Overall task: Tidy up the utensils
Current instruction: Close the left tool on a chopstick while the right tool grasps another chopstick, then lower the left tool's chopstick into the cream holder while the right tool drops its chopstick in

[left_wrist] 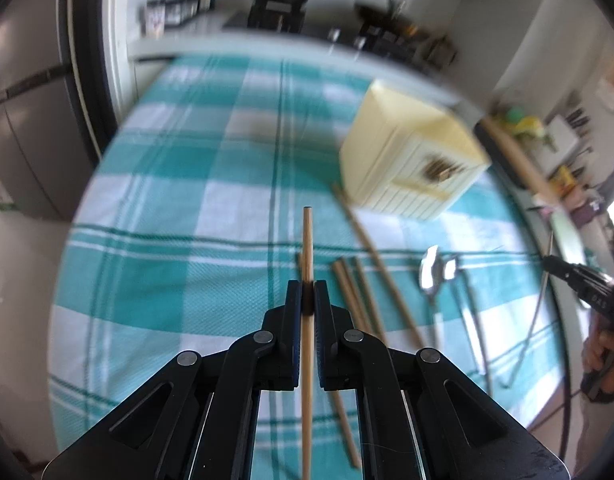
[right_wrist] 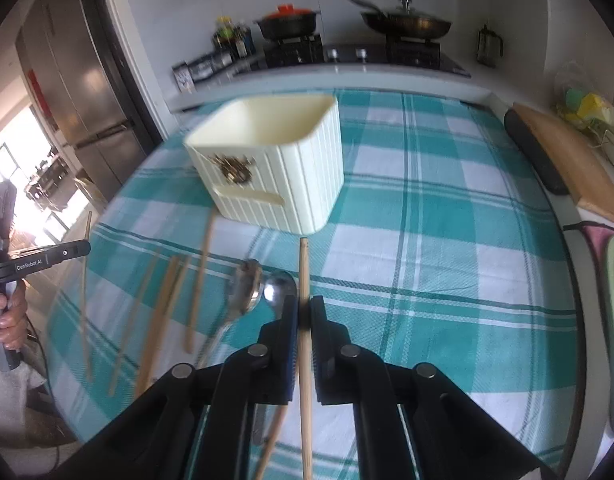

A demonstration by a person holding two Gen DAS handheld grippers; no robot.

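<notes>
Wooden chopsticks [right_wrist: 159, 320], glossy metal spoons [right_wrist: 247, 288] (woven checked cloth [right_wrist: 447, 240]).

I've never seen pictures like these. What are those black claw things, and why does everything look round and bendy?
Those claws are grippers, tools a person holds, one in each hand. Each carries a wide-angle camera, which bends the picture. One picture looks along the left gripper, the other along the right gripper. Each is shut on one wooden chopstick. On the checked tablecloth lie more chopsticks and two metal spoons, near a cream utensil box.
</notes>
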